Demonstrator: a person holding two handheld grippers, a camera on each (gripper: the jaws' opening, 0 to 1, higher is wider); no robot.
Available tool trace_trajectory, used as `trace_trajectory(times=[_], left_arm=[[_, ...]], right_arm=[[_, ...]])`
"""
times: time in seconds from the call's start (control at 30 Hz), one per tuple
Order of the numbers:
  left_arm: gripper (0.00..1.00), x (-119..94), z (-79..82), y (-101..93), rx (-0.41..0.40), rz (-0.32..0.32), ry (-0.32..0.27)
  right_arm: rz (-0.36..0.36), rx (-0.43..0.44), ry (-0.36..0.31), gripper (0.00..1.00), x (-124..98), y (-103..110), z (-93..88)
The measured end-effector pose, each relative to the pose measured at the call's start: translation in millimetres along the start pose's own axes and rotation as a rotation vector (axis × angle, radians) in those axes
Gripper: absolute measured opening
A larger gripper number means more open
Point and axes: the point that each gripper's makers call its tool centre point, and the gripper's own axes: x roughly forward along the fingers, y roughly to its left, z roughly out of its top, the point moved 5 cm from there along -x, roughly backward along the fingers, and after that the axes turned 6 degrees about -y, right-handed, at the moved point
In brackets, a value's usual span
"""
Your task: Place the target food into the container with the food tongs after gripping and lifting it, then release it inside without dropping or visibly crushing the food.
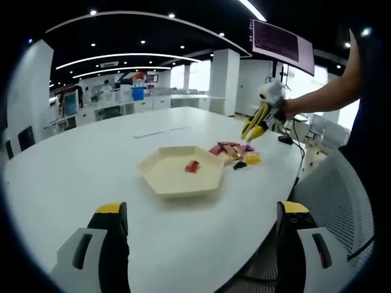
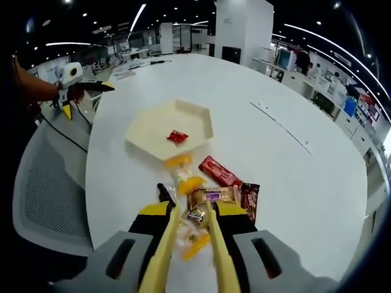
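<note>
A cream hexagonal tray (image 1: 174,177) (image 2: 195,116) sits on the white table with one red wrapped candy (image 1: 192,166) (image 2: 177,137) in it. Beside it lies a pile of snack packets (image 1: 235,152) (image 2: 214,183). My right gripper (image 2: 192,210) (image 1: 259,122) is shut on yellow food tongs (image 2: 162,253). The tong tips stand either side of a small dark packet (image 2: 197,215) at the near edge of the pile; I cannot tell whether they pinch it. My left gripper (image 1: 201,213) (image 2: 82,97) is open with nothing in it, short of the tray.
A grey mesh chair (image 1: 336,201) (image 2: 49,183) stands at the table's edge close to the pile. A black cable (image 2: 67,137) hangs over the chair. A person's arm (image 1: 317,97) holds the right gripper. Bare tabletop (image 2: 275,159) lies beyond the tray.
</note>
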Motion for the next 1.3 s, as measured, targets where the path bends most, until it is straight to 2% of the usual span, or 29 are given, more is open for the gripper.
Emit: trace_trajectory(times=[0.57,0.77,1.13,1.3], left_arm=[[0.97,0,0.6,1.1,-0.016,0.003,-0.005],[0.97,0,0.4,1.2,-0.022,0.001,-0.005],[0.97,0,0.7,1.1,-0.032,-0.007,-0.009],[0.97,0,0.8,1.2,-0.034,-0.008,-0.008]], right_arm=[[0.027,-0.011,0.080,0.26,27,-8,-21.4],[0.040,-0.060,0.123,0.26,32,-7,-25.5],[0.069,-0.105,0.133,0.27,37,-8,-25.8],[0.079,-0.096,0.143,0.27,38,-5,-26.0]])
